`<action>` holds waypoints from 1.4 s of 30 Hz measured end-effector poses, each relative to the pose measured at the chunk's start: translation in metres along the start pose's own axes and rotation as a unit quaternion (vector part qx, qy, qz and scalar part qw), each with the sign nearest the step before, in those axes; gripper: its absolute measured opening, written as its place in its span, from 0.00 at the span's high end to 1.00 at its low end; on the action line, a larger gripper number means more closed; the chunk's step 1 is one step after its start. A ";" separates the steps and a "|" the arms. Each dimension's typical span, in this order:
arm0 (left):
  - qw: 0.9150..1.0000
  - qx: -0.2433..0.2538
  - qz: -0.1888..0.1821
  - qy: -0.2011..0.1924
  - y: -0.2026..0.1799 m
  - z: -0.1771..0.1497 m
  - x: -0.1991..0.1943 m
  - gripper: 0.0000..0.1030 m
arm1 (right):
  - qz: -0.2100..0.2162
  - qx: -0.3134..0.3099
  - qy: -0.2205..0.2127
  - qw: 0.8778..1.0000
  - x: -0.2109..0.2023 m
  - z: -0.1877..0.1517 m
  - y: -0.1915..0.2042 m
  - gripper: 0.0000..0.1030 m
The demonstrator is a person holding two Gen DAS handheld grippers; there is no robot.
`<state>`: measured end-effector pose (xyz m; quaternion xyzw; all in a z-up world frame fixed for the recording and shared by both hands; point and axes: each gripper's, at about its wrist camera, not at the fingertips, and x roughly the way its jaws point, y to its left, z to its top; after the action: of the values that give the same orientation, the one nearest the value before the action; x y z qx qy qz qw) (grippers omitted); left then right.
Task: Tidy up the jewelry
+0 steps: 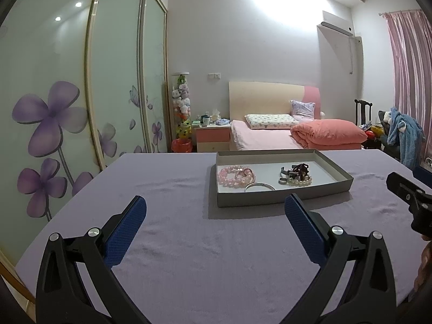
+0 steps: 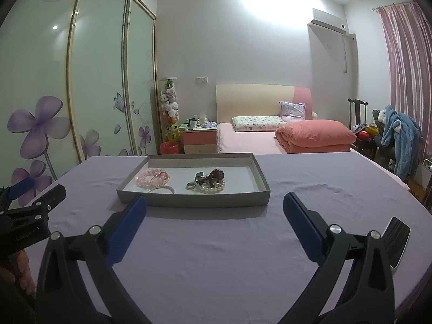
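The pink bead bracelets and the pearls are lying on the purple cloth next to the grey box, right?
Not quite. The pink bead bracelets and the pearls lie inside the grey box, not beside it on the purple cloth. The left wrist view shows it.

One grey tray on the table; in it two pink bead bracelets (tangled, so maybe more), one silver bangle, one ring, one pearl bracelet, one dark red bead cluster; two grippers
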<state>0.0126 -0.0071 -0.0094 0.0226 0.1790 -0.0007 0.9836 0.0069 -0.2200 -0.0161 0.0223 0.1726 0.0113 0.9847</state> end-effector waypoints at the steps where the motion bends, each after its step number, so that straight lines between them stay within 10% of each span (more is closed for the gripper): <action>1: 1.000 0.000 0.000 0.000 0.000 0.000 0.000 0.02 | 0.000 0.000 0.001 1.000 0.000 0.000 0.000 0.04; 42: 1.000 0.000 0.003 0.006 -0.006 -0.001 0.001 0.02 | 0.003 0.009 0.014 1.000 0.006 -0.007 -0.003 0.04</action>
<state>0.0132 -0.0127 -0.0110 0.0231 0.1852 0.0023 0.9824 0.0105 -0.2227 -0.0250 0.0311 0.1862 0.0134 0.9819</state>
